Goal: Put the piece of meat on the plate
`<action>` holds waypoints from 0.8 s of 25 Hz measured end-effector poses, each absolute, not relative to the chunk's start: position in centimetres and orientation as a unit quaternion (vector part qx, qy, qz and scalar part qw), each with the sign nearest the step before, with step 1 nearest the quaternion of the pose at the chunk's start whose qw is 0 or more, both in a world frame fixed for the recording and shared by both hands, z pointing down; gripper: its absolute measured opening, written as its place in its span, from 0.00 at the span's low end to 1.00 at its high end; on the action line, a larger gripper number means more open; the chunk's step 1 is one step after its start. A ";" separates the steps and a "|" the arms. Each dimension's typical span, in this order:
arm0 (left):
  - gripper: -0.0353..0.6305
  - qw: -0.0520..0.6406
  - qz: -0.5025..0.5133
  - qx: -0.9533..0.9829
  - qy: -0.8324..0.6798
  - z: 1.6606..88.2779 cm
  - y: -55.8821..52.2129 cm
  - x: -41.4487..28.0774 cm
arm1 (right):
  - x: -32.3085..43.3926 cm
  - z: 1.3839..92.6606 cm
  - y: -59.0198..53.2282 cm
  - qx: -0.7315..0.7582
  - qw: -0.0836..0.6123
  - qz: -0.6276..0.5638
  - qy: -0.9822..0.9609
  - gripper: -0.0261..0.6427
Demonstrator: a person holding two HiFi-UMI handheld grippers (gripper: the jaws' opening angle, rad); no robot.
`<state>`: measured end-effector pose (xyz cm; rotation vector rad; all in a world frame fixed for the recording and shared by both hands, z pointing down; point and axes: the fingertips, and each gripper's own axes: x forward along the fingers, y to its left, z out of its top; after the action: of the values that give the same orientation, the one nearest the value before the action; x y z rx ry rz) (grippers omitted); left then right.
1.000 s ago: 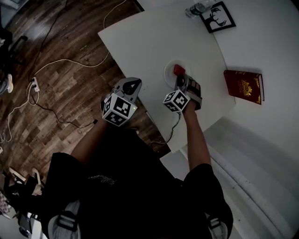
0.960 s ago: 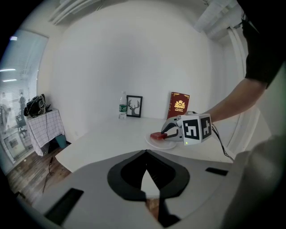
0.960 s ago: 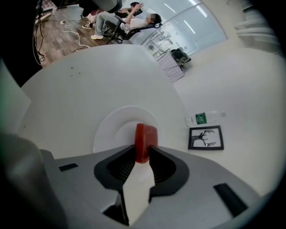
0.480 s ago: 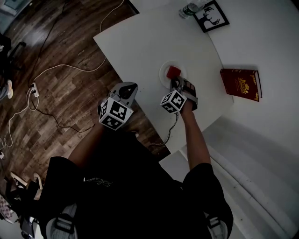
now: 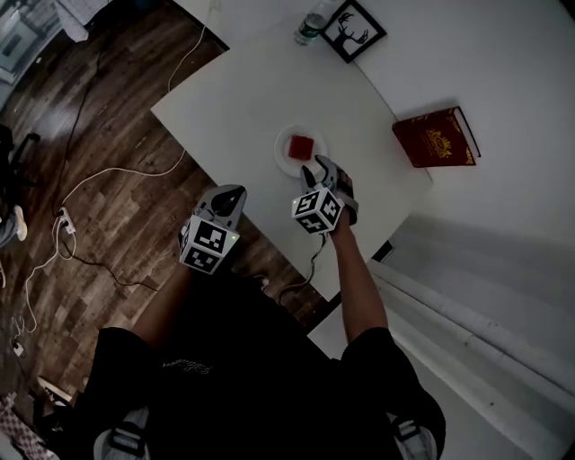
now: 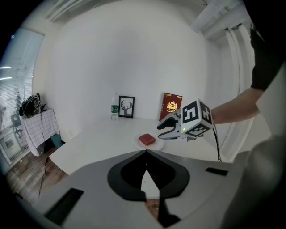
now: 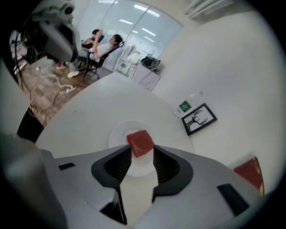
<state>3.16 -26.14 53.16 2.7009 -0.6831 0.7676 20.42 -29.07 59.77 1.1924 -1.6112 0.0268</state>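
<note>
The red piece of meat (image 5: 302, 145) lies on the small white plate (image 5: 282, 154) in the middle of the white table. My right gripper (image 5: 311, 170) hovers just on the near side of the plate. Its jaws have just been opening and stand apart. In the right gripper view the meat (image 7: 140, 142) rests on the plate (image 7: 119, 133) just beyond the right gripper (image 7: 142, 152), and neither pad touches it. My left gripper (image 5: 230, 195) hangs at the table's near edge, its tips together and nothing held. From the left gripper view I see the meat (image 6: 146, 139) and the right gripper (image 6: 163, 130).
A red book (image 5: 436, 137) lies at the table's right side. A framed deer picture (image 5: 353, 30) and a water bottle (image 5: 312, 27) stand at the far edge. Cables (image 5: 108, 171) trail over the wooden floor to the left. People sit in the room's background (image 7: 100, 42).
The right gripper's jaws have spread and it has lifted back from the meat, which stays on the plate. The left gripper has shifted slightly. The head view has swung.
</note>
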 end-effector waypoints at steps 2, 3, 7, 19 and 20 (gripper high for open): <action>0.06 0.129 0.254 0.929 -0.236 52.6 -25.3 4.1 | 20.1 57.1 -27.7 0.555 0.464 0.046 -0.689 0.17; 0.06 0.129 0.246 0.931 -0.237 52.1 -24.9 4.7 | 20.1 55.8 -26.9 0.578 0.424 0.065 -0.694 0.11; 0.06 0.112 0.203 0.944 -0.236 48.8 -22.8 7.5 | 20.5 50.2 -23.6 0.629 0.299 0.089 -0.712 0.07; 0.06 0.085 0.111 0.971 -0.192 40.3 -13.2 16.5 | 24.4 37.4 -10.2 0.764 0.110 0.029 -0.635 0.07; 0.06 0.081 0.105 0.973 -0.189 39.7 -12.5 16.9 | 24.3 37.2 -9.2 0.771 0.107 0.027 -0.628 0.07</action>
<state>16.86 -12.54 39.66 2.9081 -0.5662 0.3143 24.31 -9.16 37.23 2.2681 -1.8474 0.0780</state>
